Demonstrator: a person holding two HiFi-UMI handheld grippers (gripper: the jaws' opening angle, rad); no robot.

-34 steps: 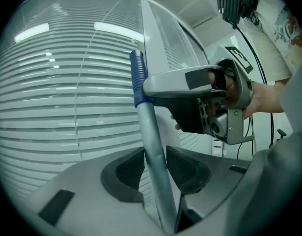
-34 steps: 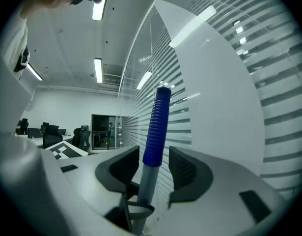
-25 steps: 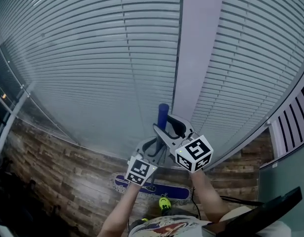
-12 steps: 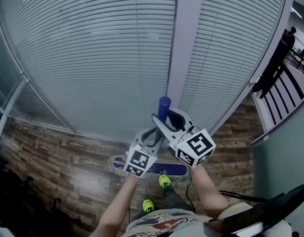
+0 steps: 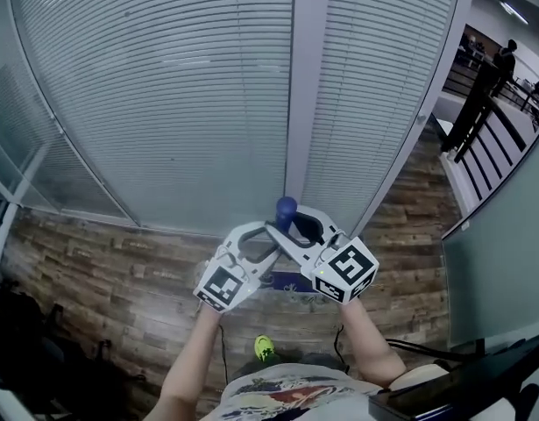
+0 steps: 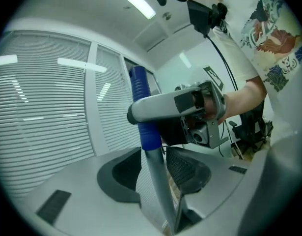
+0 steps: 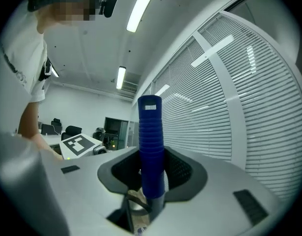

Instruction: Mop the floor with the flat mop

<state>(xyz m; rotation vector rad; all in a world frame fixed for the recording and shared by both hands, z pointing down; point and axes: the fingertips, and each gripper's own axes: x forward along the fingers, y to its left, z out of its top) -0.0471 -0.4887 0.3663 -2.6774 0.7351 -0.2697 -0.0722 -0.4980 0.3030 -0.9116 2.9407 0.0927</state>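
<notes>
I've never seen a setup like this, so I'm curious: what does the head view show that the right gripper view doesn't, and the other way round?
Only the head view shows the wooden floor and the person's green shoe, seen from above. Only the right gripper view shows the ceiling lights, a dark monitor in the office behind, and the camera worn on the person's head. Both show the blue-topped mop handle and the window blinds.
</notes>
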